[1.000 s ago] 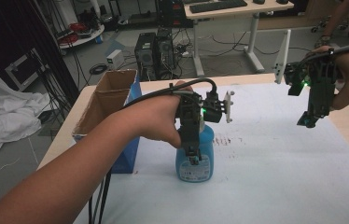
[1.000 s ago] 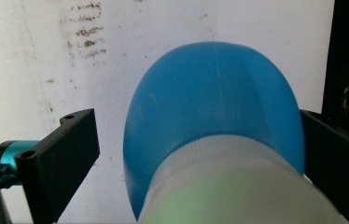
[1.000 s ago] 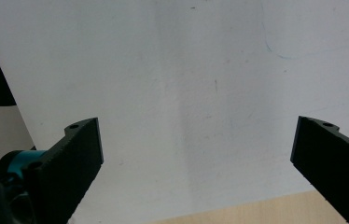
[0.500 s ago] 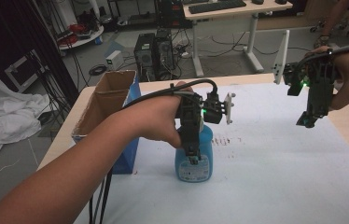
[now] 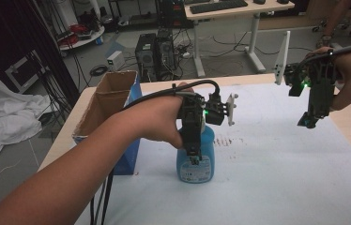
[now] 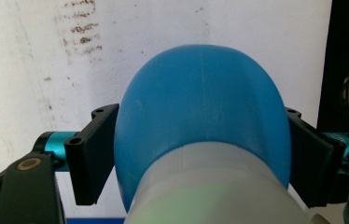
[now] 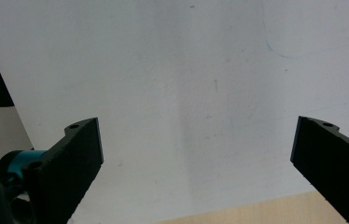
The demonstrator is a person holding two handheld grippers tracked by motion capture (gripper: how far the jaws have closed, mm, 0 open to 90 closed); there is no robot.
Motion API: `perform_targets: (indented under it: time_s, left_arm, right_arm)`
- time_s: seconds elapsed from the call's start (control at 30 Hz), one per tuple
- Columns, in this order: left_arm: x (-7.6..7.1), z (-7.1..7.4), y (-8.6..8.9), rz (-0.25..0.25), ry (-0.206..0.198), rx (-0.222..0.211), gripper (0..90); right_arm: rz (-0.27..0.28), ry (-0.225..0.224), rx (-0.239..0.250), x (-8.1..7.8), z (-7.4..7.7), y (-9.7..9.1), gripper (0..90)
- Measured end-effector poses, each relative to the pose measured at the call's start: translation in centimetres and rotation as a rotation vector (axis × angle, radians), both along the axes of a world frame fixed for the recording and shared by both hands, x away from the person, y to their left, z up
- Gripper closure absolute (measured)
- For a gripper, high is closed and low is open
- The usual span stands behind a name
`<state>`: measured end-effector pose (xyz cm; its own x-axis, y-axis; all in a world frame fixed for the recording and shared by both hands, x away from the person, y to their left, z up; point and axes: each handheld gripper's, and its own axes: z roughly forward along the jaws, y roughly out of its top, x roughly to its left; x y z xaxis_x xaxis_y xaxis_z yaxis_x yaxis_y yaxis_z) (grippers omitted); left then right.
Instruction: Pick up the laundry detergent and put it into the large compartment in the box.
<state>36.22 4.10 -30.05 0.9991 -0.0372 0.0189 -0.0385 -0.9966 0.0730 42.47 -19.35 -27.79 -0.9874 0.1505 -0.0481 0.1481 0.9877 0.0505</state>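
White sheeting covers the table, and on it, just beside the open cardboard box, we see the blue spray bottle standing upright, its long axis vertical. Our left gripper comes straight down over the bottle's top; in the left gripper view the bottle sits squarely between both black jaws, which press its two flanks, so we judge it clamped. Our right gripper hangs well apart at the table's far right, jaws spread wide on nothing above bare cover. We judge any lift must run straight upward along that axis.
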Motion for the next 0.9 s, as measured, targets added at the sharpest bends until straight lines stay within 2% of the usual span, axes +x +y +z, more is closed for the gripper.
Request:
perform_targets:
  time_s: [0.33, 0.9]
  left_arm:
    - [-0.15, 0.14, -0.21, -0.014, -0.002, 0.005, 26.5]
    - [-0.15, 0.05, -0.29, -0.009, 0.001, 0.013, 33.8]
  right_arm:
    - [-0.002, 0.000, -0.005, 0.08, -0.08, -0.06, 1.3]
    - [-0.004, 0.003, -0.002, 0.13, -0.27, -0.22, 1.3]
